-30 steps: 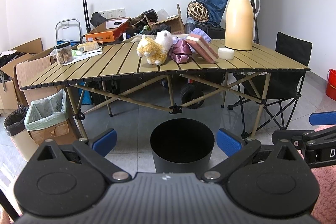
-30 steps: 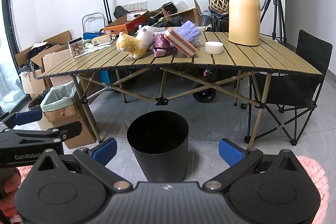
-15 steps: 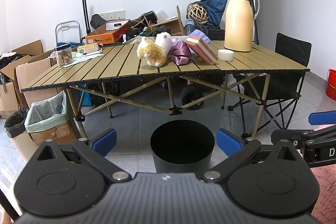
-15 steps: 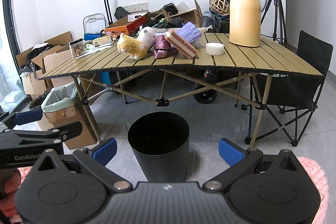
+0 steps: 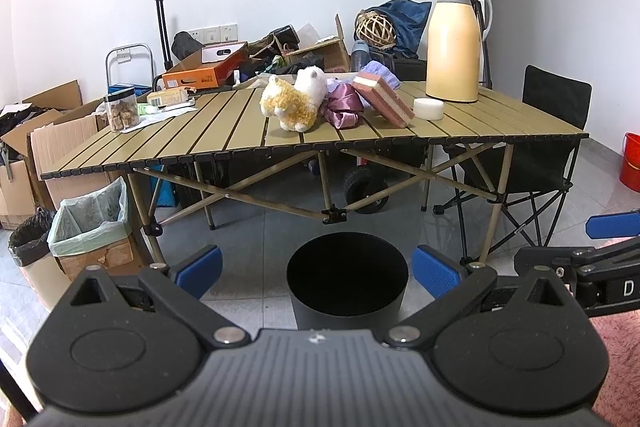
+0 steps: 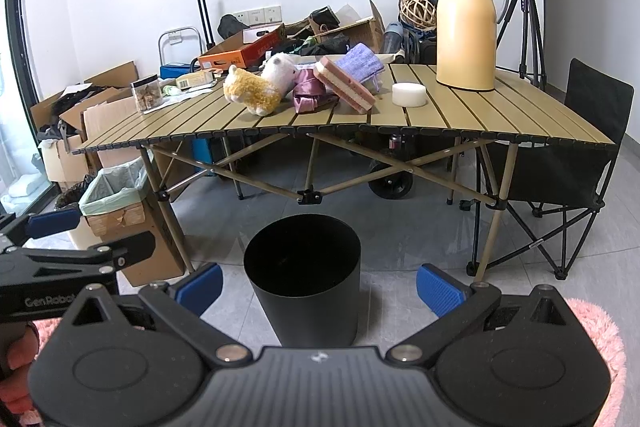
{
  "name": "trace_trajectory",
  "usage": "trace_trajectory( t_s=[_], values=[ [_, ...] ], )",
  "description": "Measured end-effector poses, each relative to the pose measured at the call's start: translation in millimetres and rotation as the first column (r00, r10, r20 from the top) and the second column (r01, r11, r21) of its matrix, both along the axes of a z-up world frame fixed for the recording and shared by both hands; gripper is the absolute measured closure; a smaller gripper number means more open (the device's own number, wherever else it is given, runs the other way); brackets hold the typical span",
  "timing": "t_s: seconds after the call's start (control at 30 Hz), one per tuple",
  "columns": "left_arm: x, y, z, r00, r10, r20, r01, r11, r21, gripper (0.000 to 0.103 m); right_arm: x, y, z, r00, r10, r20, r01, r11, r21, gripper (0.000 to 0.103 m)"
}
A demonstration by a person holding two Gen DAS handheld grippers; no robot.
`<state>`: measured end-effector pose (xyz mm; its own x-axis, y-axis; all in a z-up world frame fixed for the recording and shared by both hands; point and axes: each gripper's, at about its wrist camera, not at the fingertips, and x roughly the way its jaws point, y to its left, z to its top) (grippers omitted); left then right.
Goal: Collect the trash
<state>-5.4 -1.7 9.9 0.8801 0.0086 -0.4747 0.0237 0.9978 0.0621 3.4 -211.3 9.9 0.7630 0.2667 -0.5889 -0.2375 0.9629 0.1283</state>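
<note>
One black bin [image 5: 347,279] stands on the grey tiled floor in front of the table [image 5: 224,139], its open mouth facing up; its inside is too dark to tell whether anything lies in it. Both grippers hang low over the floor on the near side of the bin, well apart from the table. The left gripper [image 5: 316,271] has its blue pads [image 5: 199,266] spread wide and holds nothing; the bin shows between them. The right gripper [image 6: 319,283] is likewise spread wide and holds nothing, with the bin between its pads [image 6: 439,289].

On the table, near its middle, a plush toy [image 5: 294,103] lies just beside a bundle of purple cloth [image 5: 343,105]. A pink sponge [image 5: 383,97] leans tilted against the cloth, with a lilac cloth [image 5: 382,73] behind it. A white puck [image 5: 428,108] sits near the sponge, and a tall yellow jug [image 5: 454,41] stands upright behind the puck. At the table's left end stands a clear jar [image 5: 120,108] with a black lid.

Under the table's left corner is a cardboard box [image 5: 94,223] lined with a pale bag. A black folding chair [image 5: 548,147] stands at the right end, and a tripod [image 6: 526,11] behind it.
</note>
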Motion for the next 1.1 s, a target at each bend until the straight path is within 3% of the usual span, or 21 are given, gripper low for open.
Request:
trace_trajectory(
  t_s=[1.1],
  values=[
    [-1.2,2.7,-1.1,1.000,0.007,0.007,-0.007,1.000,0.002,0.000,5.4,-6.7,0.0,1.000,-0.019,0.019,0.019,1.000,0.004,0.000]
  ],
)
